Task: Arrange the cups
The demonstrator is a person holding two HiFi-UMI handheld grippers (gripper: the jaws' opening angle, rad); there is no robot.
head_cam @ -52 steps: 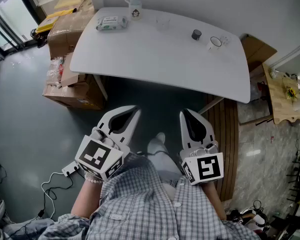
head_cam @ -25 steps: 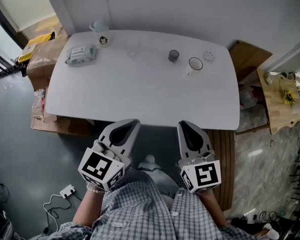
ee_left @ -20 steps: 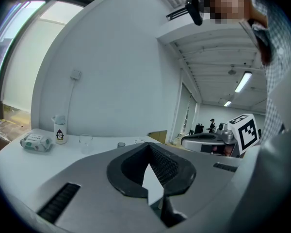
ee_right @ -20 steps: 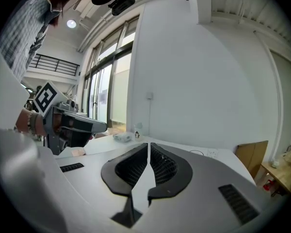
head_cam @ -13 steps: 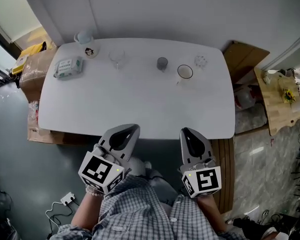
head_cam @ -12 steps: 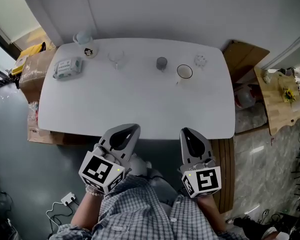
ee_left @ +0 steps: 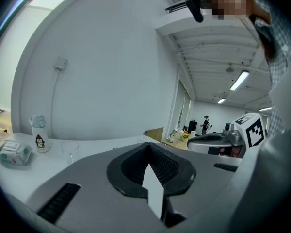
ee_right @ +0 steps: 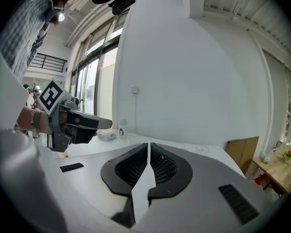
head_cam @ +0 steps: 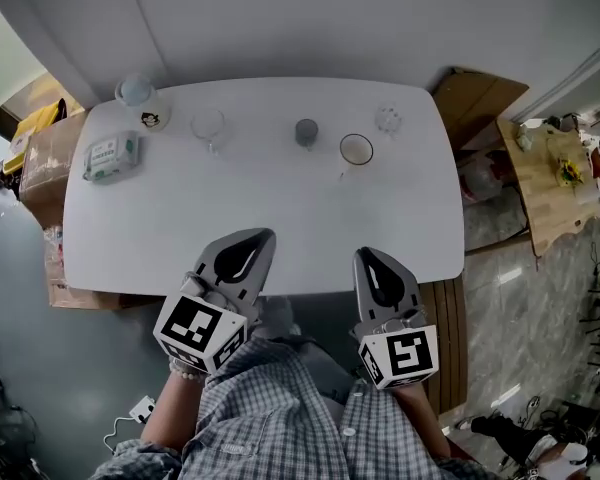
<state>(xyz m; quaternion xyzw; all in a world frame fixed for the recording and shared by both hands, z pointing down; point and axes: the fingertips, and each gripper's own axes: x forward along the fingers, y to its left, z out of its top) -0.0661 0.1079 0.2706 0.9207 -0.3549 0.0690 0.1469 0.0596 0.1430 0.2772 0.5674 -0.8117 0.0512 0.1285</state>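
Four cups stood in a loose row near the far edge of the desk, all well ahead of both claws. The clear glass was ahead of the left claw and a little to its left. The grey cup sat ahead of the gap between the two claws. The white cup was almost straight ahead of the right claw, and the small clear glass was beyond it, slightly to that claw's right.

I judged all four to be light, stiff and empty, though I could not be sure of the last from up here. The two glasses looked thin-walled, slick and breakable, so I would pinch each across its body below the rim, gently, and lift it straight up. The grey cup was small and probably sturdier, and a grip across its middle would do. For the white cup, one jaw inside the rim and one outside seemed safest, since it was wide. Whether it had a handle I could not tell.

Both claws were closed tight with nothing between the jaws. They pointed roughly level over the near edge of the desk and touched nothing. They would have to open before any pick.

Farther off to the left claw's left stood a bottle and a pack of wipes, apart from the row.
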